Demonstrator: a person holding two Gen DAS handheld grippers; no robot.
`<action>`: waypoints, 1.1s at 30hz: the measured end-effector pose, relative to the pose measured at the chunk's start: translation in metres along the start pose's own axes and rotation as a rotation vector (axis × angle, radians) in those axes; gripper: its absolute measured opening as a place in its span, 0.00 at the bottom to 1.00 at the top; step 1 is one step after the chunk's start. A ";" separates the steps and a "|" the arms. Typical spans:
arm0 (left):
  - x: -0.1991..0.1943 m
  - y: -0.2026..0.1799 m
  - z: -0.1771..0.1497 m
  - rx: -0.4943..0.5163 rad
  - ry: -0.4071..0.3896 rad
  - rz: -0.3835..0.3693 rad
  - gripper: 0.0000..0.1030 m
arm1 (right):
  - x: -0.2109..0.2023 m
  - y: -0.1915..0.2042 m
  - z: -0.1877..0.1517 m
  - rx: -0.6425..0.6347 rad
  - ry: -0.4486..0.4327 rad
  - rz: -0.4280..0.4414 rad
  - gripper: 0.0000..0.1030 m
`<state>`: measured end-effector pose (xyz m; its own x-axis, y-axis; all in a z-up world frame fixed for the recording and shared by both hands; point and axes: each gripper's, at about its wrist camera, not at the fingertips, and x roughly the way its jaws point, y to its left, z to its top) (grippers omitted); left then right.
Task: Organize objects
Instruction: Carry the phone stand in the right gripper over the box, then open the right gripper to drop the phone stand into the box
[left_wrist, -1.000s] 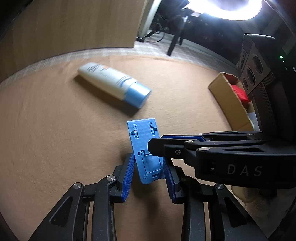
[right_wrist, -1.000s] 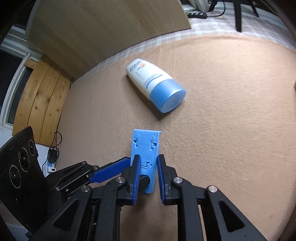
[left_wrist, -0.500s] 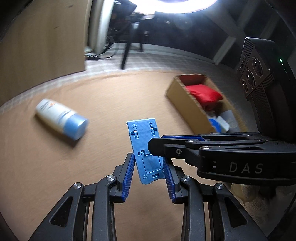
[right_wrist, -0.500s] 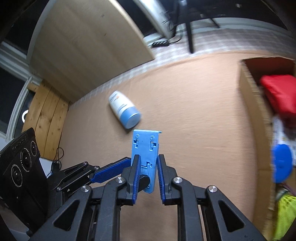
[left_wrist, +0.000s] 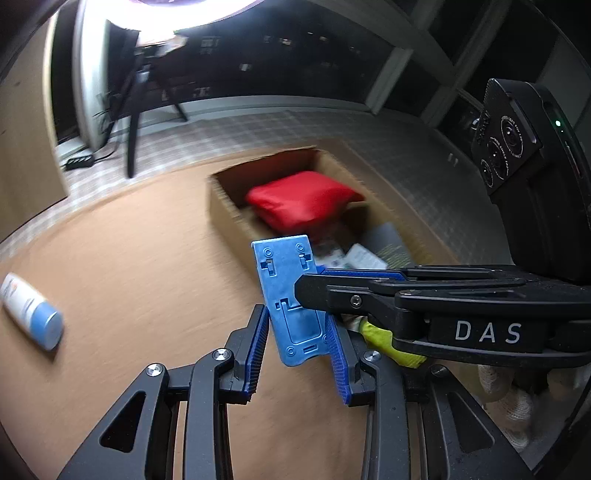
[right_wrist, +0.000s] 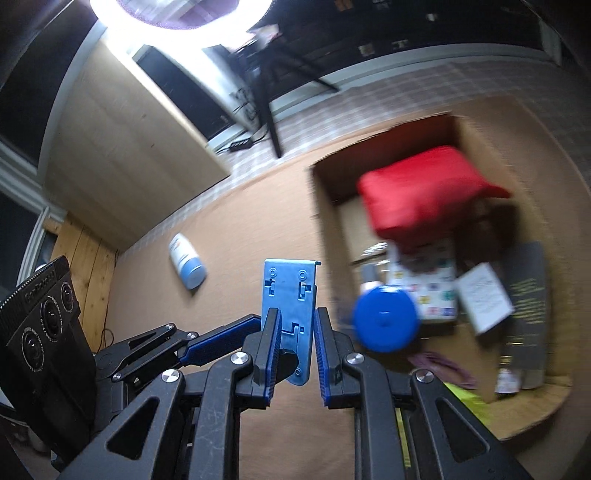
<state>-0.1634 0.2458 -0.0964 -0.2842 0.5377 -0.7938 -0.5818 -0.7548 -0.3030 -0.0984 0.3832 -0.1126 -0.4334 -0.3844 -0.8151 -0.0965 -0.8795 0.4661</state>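
A blue plastic bracket (left_wrist: 286, 291) stands upright between the blue pads of my left gripper (left_wrist: 297, 350), which is shut on its lower part. My right gripper (left_wrist: 314, 284) reaches in from the right and clamps the same bracket. In the right wrist view the bracket (right_wrist: 290, 291) sits between the right gripper's (right_wrist: 295, 343) pads, and the left gripper's fingers (right_wrist: 221, 341) come in from the left. The bracket hangs above the brown mat, near the open cardboard box (left_wrist: 221, 210). A white lotion tube with a blue cap (left_wrist: 31, 312) lies far left on the mat.
The box (right_wrist: 321, 206) holds a red pouch (right_wrist: 421, 192), a round blue lid (right_wrist: 384, 319), printed cartons and papers. Something yellow-green (left_wrist: 384, 339) shows under the right gripper. A gloved hand (left_wrist: 506, 402) is at lower right. A tripod and a wooden panel stand behind the mat.
Both grippers have carried the bracket together away from the lotion tube and toward the box. The tube has slid to the left and the box with the red pouch has come into full view.
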 end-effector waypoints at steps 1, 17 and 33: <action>0.003 -0.004 0.002 0.005 0.001 -0.005 0.33 | -0.004 -0.006 0.001 0.007 -0.006 -0.005 0.16; 0.039 -0.051 0.022 0.057 0.020 -0.030 0.35 | -0.039 -0.056 -0.001 0.064 -0.064 -0.050 0.20; 0.002 -0.019 -0.001 -0.031 -0.014 0.043 0.48 | -0.044 -0.046 -0.010 0.035 -0.087 -0.077 0.50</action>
<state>-0.1519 0.2606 -0.0927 -0.3190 0.5099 -0.7989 -0.5448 -0.7884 -0.2857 -0.0659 0.4377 -0.1010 -0.4993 -0.2890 -0.8168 -0.1634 -0.8944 0.4164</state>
